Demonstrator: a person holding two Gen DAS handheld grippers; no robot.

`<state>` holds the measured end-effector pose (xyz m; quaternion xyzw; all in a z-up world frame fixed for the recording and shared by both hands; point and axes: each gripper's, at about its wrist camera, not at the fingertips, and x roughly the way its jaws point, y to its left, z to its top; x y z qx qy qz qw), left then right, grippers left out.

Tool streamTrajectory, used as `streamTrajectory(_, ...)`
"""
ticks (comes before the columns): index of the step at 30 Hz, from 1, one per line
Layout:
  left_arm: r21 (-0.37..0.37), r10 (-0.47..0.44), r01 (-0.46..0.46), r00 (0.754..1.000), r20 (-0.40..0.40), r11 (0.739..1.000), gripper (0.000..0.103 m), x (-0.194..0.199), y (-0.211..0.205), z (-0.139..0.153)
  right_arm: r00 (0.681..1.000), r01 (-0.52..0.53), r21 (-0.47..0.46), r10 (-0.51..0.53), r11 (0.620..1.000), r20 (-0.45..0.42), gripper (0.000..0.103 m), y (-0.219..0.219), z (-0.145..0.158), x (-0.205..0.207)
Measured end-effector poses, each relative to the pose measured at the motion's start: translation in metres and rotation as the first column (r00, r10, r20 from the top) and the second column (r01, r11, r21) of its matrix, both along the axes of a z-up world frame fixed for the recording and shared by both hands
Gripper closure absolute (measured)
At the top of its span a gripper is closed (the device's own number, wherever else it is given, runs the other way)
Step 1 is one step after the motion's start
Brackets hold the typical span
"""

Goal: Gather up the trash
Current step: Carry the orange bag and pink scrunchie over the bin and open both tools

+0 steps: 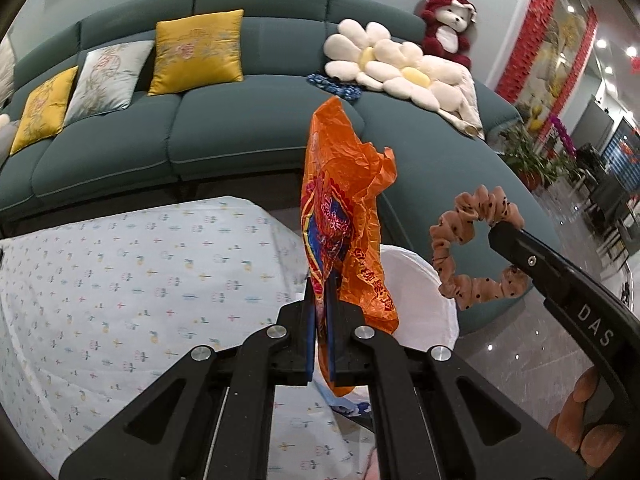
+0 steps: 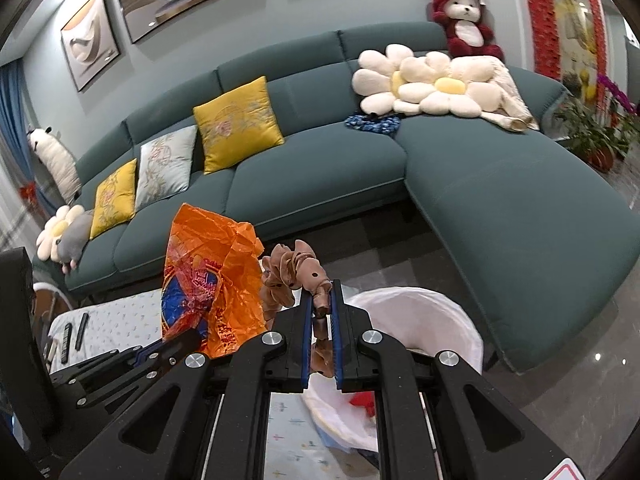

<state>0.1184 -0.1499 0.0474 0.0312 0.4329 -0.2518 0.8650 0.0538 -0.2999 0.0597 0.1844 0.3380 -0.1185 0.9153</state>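
My left gripper (image 1: 323, 300) is shut on a crumpled orange plastic wrapper (image 1: 340, 208) and holds it upright above the table edge; the wrapper also shows in the right wrist view (image 2: 212, 280). My right gripper (image 2: 320, 300) is shut on a tan polka-dot scrunchie (image 2: 296, 276), which also shows in the left wrist view (image 1: 472, 240) hanging from the right gripper's tip (image 1: 498, 236). A white-lined trash bin (image 2: 424, 320) stands just beyond and below both grippers, its rim visible behind the wrapper (image 1: 416, 280).
A table with a patterned white cloth (image 1: 140, 280) lies below to the left, with remotes (image 2: 74, 336) at its far end. A teal sectional sofa (image 2: 500, 200) with cushions and plush toys fills the background. Glossy floor (image 1: 520, 352) lies to the right.
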Motion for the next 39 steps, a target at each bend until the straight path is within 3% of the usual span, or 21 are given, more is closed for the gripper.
streamTrajectory(23, 0.015, -0.077, 0.078, 0.995, -0.056, 0.997, 0.098, -0.005, -0.056, -0.027, 0.996, 0.065, 0.031, -0.063, 0.997, -0.055, 0.095, -0.041, -0.037, -0.011)
streamTrajectory(26, 0.008, -0.064, 0.064, 0.996, -0.067, 0.998, 0.091, 0.000, -0.056, -0.032, 0.996, 0.058, 0.033, -0.056, 0.998, -0.067, 0.093, -0.041, -0.042, -0.008)
streamTrajectory(28, 0.004, -0.045, 0.046, 0.996, -0.075, 0.999, 0.064, 0.003, -0.056, -0.034, 0.996, 0.051, 0.033, -0.048, 0.998, -0.078, 0.087, -0.040, -0.046, -0.004)
streamTrajectory(29, 0.005, -0.032, 0.032, 0.997, -0.071, 0.999, 0.061, 0.004, -0.055, -0.035, 0.996, 0.049, 0.029, -0.047, 0.998, -0.081, 0.087, -0.040, -0.047, -0.003)
streamTrajectory(39, 0.021, 0.010, -0.009, 0.997, -0.074, 1.000, 0.057, 0.013, -0.045, -0.043, 0.993, 0.036, 0.021, -0.033, 0.999, -0.111, 0.076, -0.036, -0.059, 0.004)
